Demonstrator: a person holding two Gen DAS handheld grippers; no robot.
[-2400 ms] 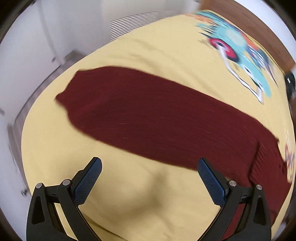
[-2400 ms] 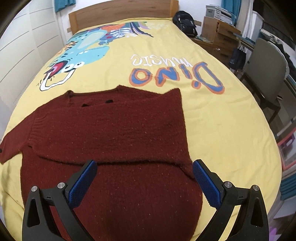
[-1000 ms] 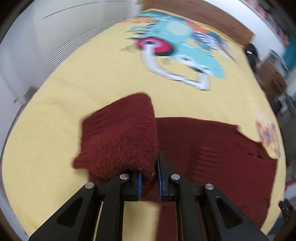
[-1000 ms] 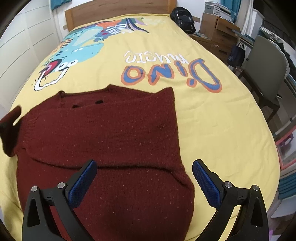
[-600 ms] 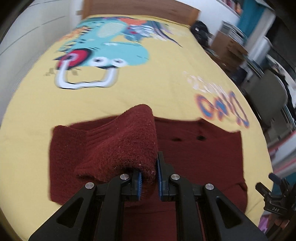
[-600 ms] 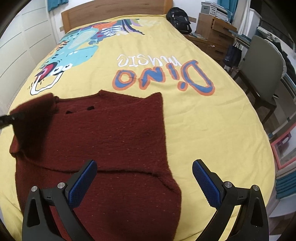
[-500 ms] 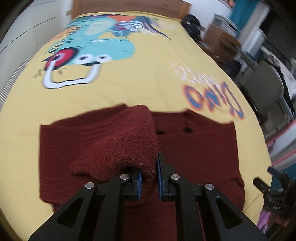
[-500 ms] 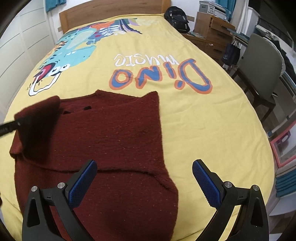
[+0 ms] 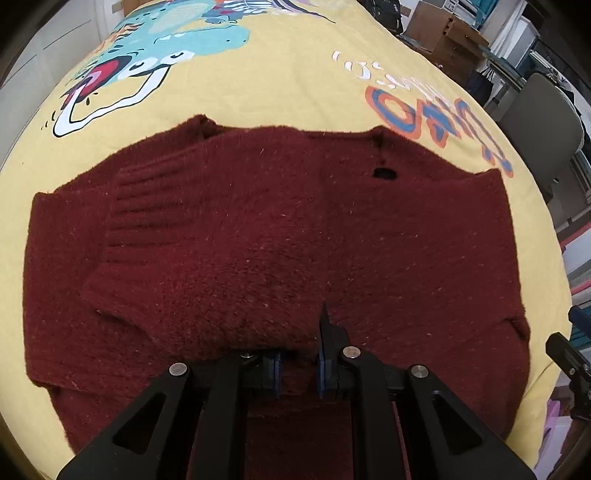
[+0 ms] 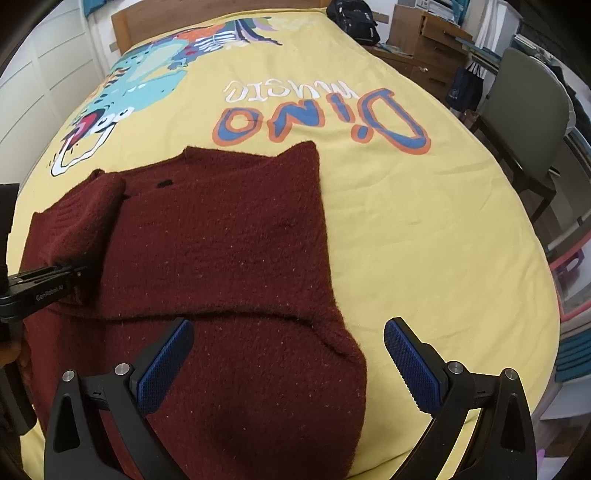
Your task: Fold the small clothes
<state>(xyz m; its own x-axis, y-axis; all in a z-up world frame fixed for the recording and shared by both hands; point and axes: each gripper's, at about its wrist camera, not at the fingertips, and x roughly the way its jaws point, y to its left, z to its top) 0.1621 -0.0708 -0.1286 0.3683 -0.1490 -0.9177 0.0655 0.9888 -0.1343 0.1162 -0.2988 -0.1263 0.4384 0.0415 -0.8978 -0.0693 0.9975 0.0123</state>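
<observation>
Here, nearest to me, my left gripper (image 9: pixel 298 363) points steeply down over the dark red fuzzy knitted sweater (image 9: pixel 332 229), its blue-padded jaws just parting, with the ribbed-cuffed sleeve (image 9: pixel 192 258) bunched between and in front of them; a gap shows beside the right pad, so I can't call it a firm pinch any more. That sleeve lies folded across the sweater's chest, its cuff toward the left shoulder. My right gripper (image 10: pixel 288 358) hangs over the sweater's lower right part with its blue textured pads (image 10: pixel 164 365) spread wide and nothing between them. From that side, the left gripper's black frame (image 10: pixel 37 290) shows at the sweater's left edge. The sweater lies flat on the yellow bedspread (image 10: pixel 424 240), its other sleeve already folded in along the right side, the neckline pointing away from me. Beyond the neckline come the orange-and-blue "Dino" lettering (image 10: pixel 321 118) and a teal cartoon dinosaur print (image 10: pixel 147 81), then the wooden headboard (image 10: pixel 207 11), a black backpack (image 10: pixel 352 18) and a grey-green chair (image 10: pixel 528 107) at the right.
</observation>
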